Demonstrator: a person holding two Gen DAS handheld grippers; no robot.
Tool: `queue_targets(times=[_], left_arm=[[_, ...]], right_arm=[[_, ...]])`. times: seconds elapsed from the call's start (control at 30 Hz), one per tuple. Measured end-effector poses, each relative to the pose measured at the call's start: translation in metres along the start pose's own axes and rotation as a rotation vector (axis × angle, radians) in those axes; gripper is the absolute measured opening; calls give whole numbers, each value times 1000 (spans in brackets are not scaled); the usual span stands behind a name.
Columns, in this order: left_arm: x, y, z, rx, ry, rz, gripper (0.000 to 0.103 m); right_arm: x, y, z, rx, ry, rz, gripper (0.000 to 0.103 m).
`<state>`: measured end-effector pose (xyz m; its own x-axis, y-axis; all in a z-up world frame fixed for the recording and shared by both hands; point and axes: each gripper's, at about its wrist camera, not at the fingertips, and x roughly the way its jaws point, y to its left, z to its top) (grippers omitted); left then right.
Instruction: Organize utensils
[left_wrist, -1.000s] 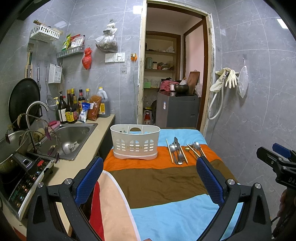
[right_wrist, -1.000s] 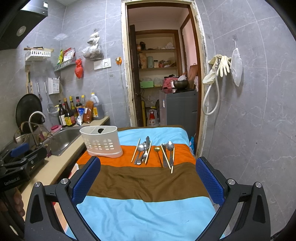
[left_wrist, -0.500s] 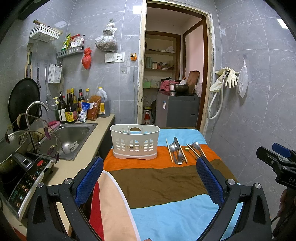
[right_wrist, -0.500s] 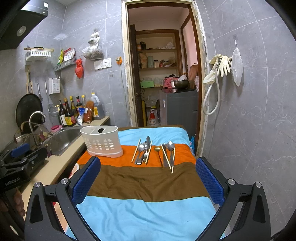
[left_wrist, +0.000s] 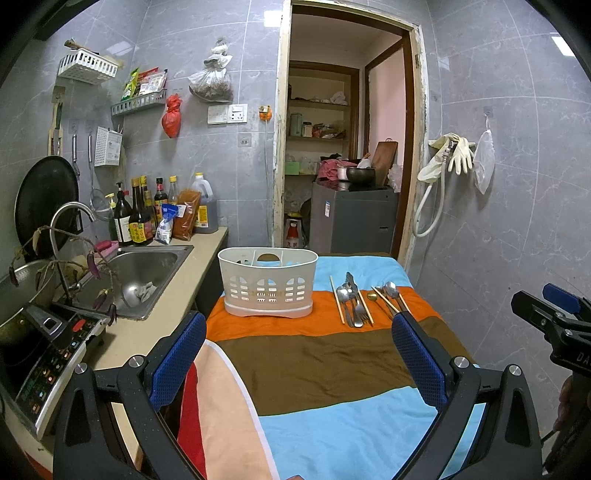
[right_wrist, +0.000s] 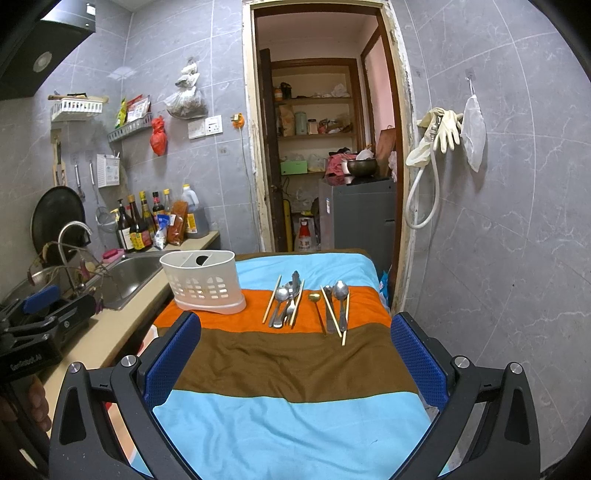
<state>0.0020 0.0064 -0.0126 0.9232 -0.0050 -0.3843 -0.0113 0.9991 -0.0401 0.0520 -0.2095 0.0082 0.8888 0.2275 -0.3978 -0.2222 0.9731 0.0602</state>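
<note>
I hold my left gripper (left_wrist: 298, 349) and right gripper (right_wrist: 295, 347) spread wide and empty above the striped cloth (right_wrist: 295, 362). Far on its orange band stands a white slotted plastic caddy (left_wrist: 267, 282), its compartments seemingly bare. Right of it lie metal spoons, a fork and wooden chopsticks (right_wrist: 286, 301) in two loose clusters.

Both wrist cameras look level along the striped cloth (left_wrist: 314, 362) toward the doorway (left_wrist: 343, 147), well back from the white basket (left_wrist: 267, 282). The left view sits nearer the sink (left_wrist: 144, 266); the right view, further right, shares the basket (right_wrist: 203, 282), cloth and doorway.
</note>
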Motion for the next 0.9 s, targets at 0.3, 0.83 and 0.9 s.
queue_targets(times=[0.3,0.83,0.9], left_arm=[[-1,-2,3,0,3,-2,98],[5,-6,-8,0,5,1,98],[7,-5,-16,-4,7,2,98]], right_arm=[[1,3,-2,2,1,-1,103],[2,4,-3,2,2,0,103],[2,2,-2,2,2,-1,103]])
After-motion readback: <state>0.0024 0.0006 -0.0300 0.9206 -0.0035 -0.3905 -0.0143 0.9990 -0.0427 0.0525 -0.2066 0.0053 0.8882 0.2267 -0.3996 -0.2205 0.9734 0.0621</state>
